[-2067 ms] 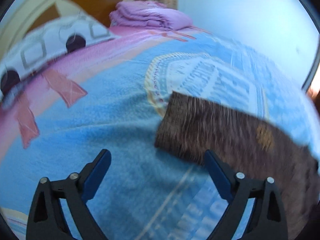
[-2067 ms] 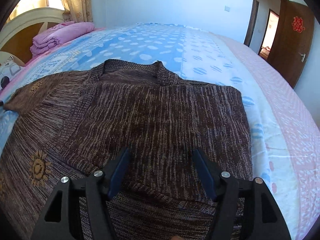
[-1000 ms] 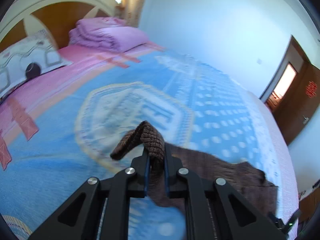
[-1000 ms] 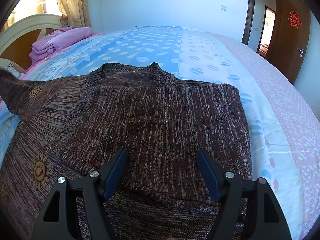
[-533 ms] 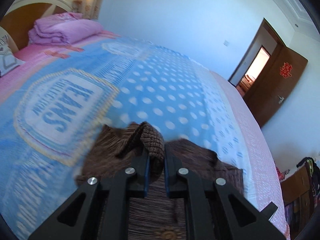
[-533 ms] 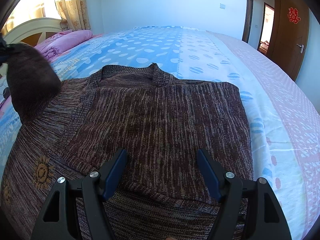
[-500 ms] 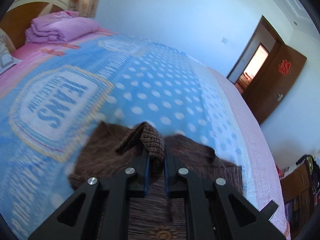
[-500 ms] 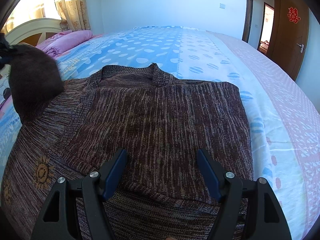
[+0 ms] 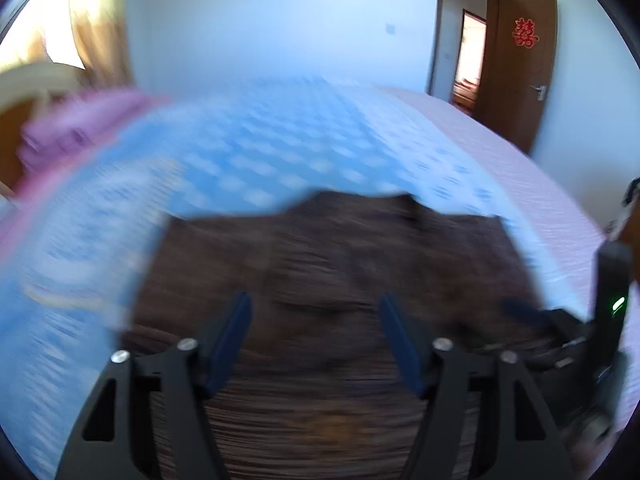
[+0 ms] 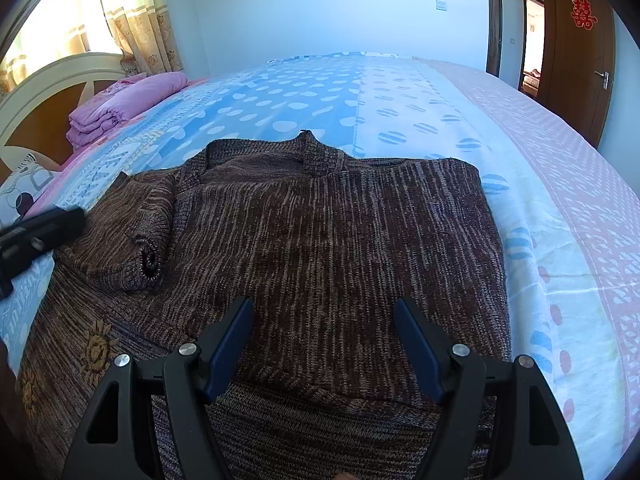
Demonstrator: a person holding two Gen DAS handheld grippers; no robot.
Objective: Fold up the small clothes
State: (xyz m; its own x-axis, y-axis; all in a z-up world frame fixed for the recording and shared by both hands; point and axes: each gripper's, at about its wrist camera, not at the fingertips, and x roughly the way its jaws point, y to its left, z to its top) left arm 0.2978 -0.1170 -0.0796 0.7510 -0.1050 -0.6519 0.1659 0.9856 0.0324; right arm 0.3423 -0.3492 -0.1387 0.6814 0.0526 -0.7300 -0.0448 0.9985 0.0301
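Observation:
A brown knitted sweater [image 10: 340, 240] lies flat on the bed, collar away from me. Its left sleeve [image 10: 132, 236] is folded in over the left side of the body, cuff toward me. Its right side is folded in too. My right gripper [image 10: 322, 320] is open and empty, hovering over the sweater's lower middle. My left gripper [image 9: 314, 316] is open and empty over the sweater [image 9: 340, 264] in a motion-blurred left wrist view. The left gripper also shows at the left edge of the right wrist view [image 10: 40, 232], beside the folded sleeve.
The bed has a blue dotted cover [image 10: 304, 96] with a pink strip [image 10: 560, 184] on the right. A folded purple blanket [image 10: 124, 104] and a pillow [image 10: 24, 192] lie by the headboard [image 10: 48, 88] at left. A brown door [image 10: 580, 52] stands at right.
My left gripper carried the sleeve across onto the sweater's body, opened and let it go, then pulled back. The sleeve now lies folded in. My right gripper has stayed still and open.

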